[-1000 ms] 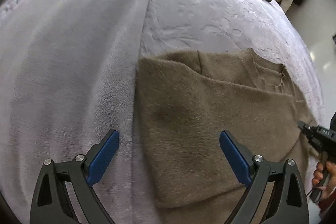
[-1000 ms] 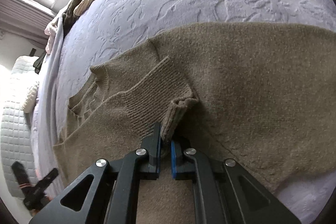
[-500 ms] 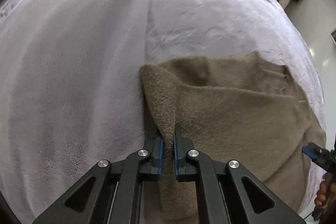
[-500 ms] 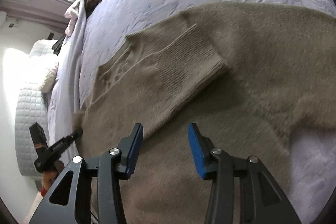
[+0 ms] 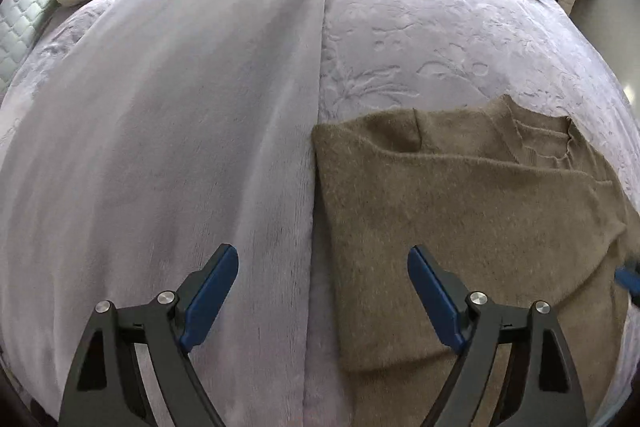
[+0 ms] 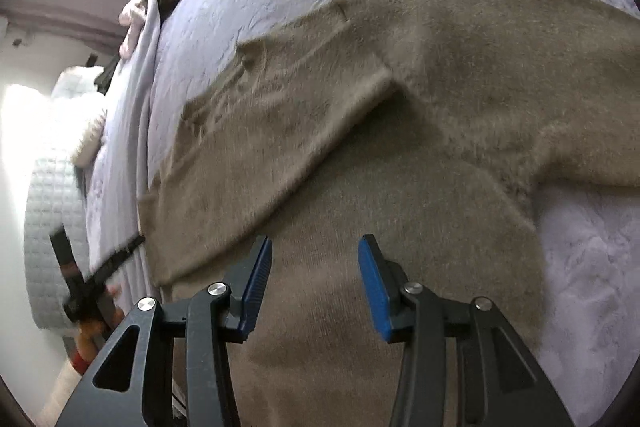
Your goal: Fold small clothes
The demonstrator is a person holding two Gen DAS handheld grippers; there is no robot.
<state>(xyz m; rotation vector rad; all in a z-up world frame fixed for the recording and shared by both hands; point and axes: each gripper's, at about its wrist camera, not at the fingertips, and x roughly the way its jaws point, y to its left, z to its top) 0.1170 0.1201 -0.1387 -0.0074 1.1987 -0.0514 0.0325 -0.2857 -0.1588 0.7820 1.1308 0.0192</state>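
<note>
Lying on bedspread (image 5: 420, 39): brown sweater (image 5: 460, 219), near edge cut off.
Left gripper (image 5: 322, 291): jaws just opened wide, nothing held.
Right gripper (image 6: 316, 275): jaws apart, empty; sleeve (image 6: 304, 131) blurred.

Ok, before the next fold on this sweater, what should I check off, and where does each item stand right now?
1. Left hand-held gripper free of fabric: ok, jaws have just opened wide with nothing pinched between them.
2. Right hand-held gripper free of fabric: ok, jaws apart above the brown sweater, nothing pinched.
3. Sleeve folded in across the body: ok, lying flat.
4. Sweater's left edge straight: ok, lined up along the seam in the lilac bedspread.
5. Bottom hem in reach: cannot tell, it lies below both views.
6. Other sleeve folded in: cannot tell.
</note>
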